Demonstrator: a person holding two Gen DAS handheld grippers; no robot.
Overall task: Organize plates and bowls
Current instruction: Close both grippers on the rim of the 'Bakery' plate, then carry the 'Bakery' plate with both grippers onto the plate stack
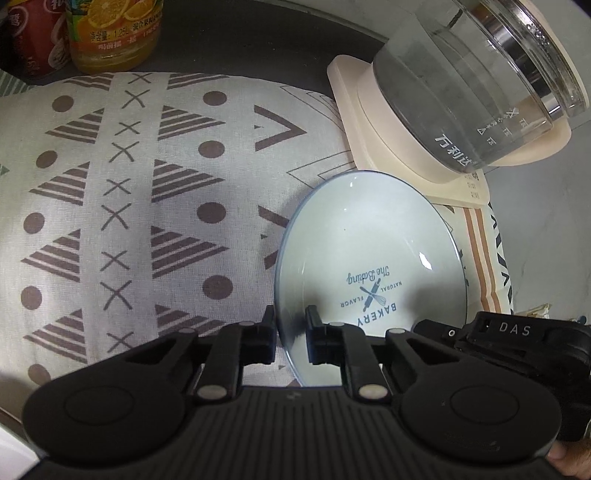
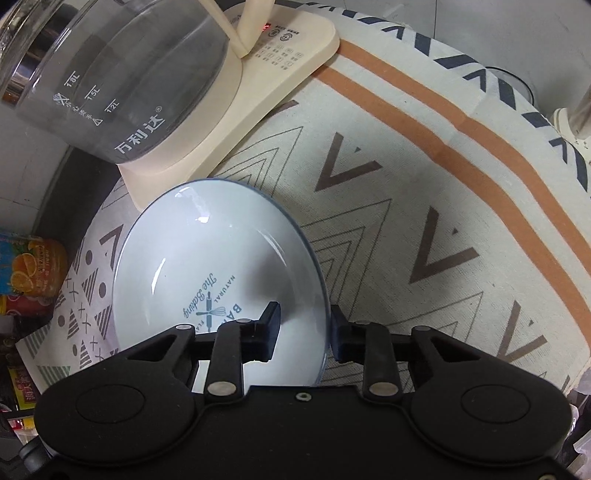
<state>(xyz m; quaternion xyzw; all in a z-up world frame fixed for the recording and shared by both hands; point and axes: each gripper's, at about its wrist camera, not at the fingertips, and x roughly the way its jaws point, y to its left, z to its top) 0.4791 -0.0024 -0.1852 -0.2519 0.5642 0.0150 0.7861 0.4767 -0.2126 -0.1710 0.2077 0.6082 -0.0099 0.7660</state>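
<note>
Where the patterned cloth (image 1: 122,192) covers the tabletop, a pale blue plate (image 1: 369,254) with "BAKERY" and "The Baking" printed in its well lies just in front of the cream base (image 1: 354,122) of a glass kettle (image 1: 476,92), and I have it from both sides. My left gripper (image 1: 291,334) has its jaws drawn close together over the plate's left rim: one finger sits outside the edge on the cloth side, the other lies over the plate's inner surface, and the rim runs between them with no gap that I can make out. My right gripper (image 2: 304,334) does the same on the opposite rim, its jaws a little wider apart, one finger over the well near the printed emblem, the other outside the edge above the cloth with its grey chevrons and orange stripes. Both pairs appear pinched onto the rim.

From the right wrist view the plate (image 2: 218,273) looks tilted slightly, though the fisheye bend leaves me unsure whether its underside touches the cloth or not. The kettle (image 2: 122,77) stands upright on its base, its measuring marks and Chinese lettering facing me. At the far left corner of the tabletop an orange juice bottle (image 1: 114,33) stands beside a red can (image 1: 33,40), both well apart from the plate. The other gripper's black body shows at the right edge of my left view.
</note>
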